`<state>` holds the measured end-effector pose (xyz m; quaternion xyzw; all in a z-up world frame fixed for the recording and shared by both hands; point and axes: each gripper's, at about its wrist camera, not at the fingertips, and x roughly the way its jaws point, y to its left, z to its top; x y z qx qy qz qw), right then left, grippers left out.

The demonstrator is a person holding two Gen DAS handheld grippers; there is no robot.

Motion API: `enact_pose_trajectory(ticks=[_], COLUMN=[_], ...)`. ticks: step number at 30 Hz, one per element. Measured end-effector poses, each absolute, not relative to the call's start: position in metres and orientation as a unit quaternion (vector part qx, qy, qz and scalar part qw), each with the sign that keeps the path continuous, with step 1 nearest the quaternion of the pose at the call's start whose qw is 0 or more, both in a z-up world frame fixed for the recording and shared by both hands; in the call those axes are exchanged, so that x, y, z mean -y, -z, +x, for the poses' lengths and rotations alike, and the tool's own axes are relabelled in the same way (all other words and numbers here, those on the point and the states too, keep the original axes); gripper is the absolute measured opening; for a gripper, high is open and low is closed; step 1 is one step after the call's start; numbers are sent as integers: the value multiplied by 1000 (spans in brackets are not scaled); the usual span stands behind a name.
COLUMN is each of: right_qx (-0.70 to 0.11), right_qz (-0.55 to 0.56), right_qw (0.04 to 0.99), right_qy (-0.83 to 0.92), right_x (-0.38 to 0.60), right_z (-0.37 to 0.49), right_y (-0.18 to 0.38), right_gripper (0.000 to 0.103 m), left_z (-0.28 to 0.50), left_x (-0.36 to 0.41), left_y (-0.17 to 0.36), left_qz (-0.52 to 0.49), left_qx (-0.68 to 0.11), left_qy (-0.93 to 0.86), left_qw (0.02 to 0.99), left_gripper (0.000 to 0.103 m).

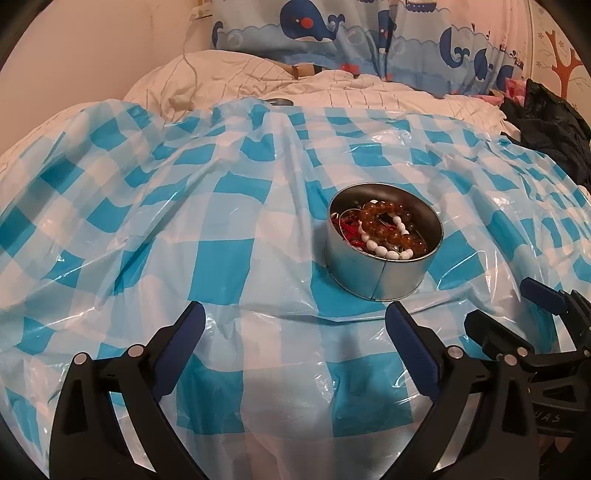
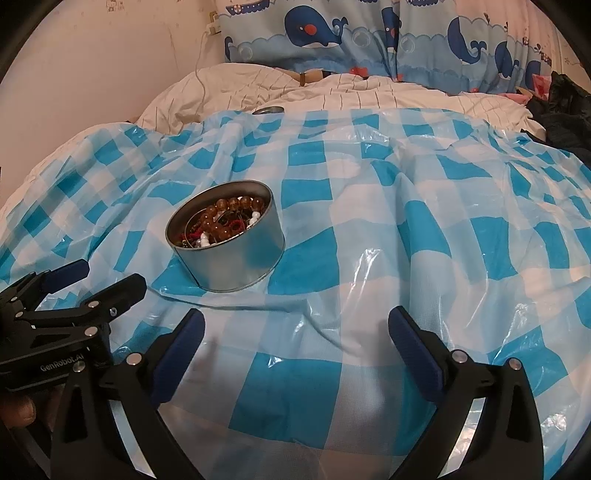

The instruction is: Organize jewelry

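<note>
A round metal tin (image 1: pixel 373 273) stands on the blue-and-white checked plastic sheet (image 1: pixel 184 221). It holds an amber bead bracelet (image 1: pixel 391 216), a white bead bracelet (image 1: pixel 384 249) and red pieces (image 1: pixel 349 230). My left gripper (image 1: pixel 295 325) is open and empty, just short of the tin and a little left of it. In the right wrist view the tin (image 2: pixel 236 258) sits ahead to the left, with the amber beads (image 2: pixel 225 218) inside. My right gripper (image 2: pixel 295 328) is open and empty, to the right of the tin. Each gripper shows at the edge of the other's view.
The sheet (image 2: pixel 406 221) covers a bed with a white striped duvet (image 1: pixel 369 96). A whale-print pillow (image 1: pixel 332 33) lies at the back. Dark clothing (image 1: pixel 554 125) is piled at the right. A small round metal lid (image 2: pixel 269 110) lies at the sheet's far edge.
</note>
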<state>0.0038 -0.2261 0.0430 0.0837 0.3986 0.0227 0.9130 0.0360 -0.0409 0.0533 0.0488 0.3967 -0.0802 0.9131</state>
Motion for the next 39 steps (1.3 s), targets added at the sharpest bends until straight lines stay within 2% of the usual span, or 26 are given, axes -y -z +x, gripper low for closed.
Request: enact_pose_trajectory(ticks=[39], right_qx=[-415], right_qz=[87], right_qw=[905], right_qy=[-27], right_x=[224], right_z=[8], right_y=[-35], right_gripper=[96], left_z=[42], left_x=[42], left_y=[-45], left_qz=[48], left_qx=[-415], left_qy=[79], left_qw=[905], left_gripper=[95])
